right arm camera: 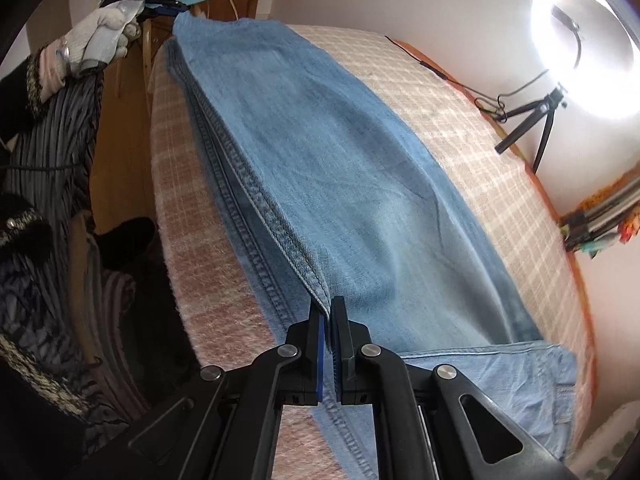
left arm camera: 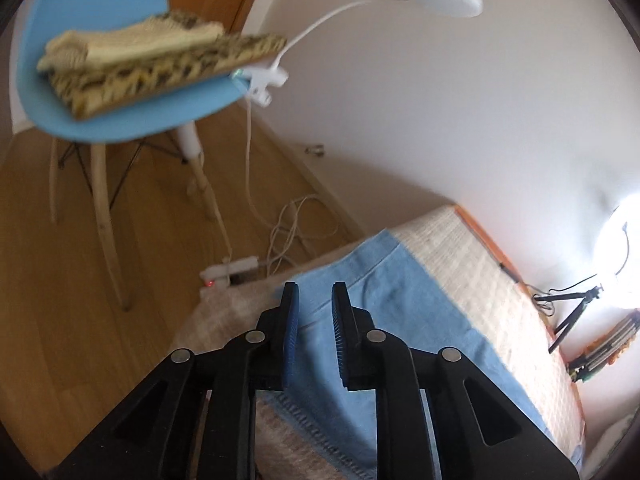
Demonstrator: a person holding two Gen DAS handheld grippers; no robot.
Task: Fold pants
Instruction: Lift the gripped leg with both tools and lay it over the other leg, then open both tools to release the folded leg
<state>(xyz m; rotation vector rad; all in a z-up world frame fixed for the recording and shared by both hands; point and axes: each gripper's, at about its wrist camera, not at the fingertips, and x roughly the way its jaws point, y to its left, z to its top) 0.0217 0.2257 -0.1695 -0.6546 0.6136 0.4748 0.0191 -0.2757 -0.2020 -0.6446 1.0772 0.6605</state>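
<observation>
Light blue denim pants (right arm camera: pixel 340 168) lie lengthwise on a plaid-covered table (right arm camera: pixel 480 152), one leg folded over the other. My right gripper (right arm camera: pixel 327 308) is shut on the near seam edge of the pants. My left gripper (left arm camera: pixel 314 294) is open, its blue pads either side of the pants' far end (left arm camera: pixel 360 280), not clamped. In the right wrist view the left gripper (right arm camera: pixel 176 10) sits at the far corner of the pants, held by a gloved hand (right arm camera: pixel 100 36).
A blue chair (left arm camera: pixel 132 116) with folded cloths and a clip lamp (left arm camera: pixel 444 0) stands beyond the table end. Cables and a power strip (left arm camera: pixel 232 268) lie on the wooden floor. A ring light on a tripod (right arm camera: pixel 588 48) stands at the table's far edge.
</observation>
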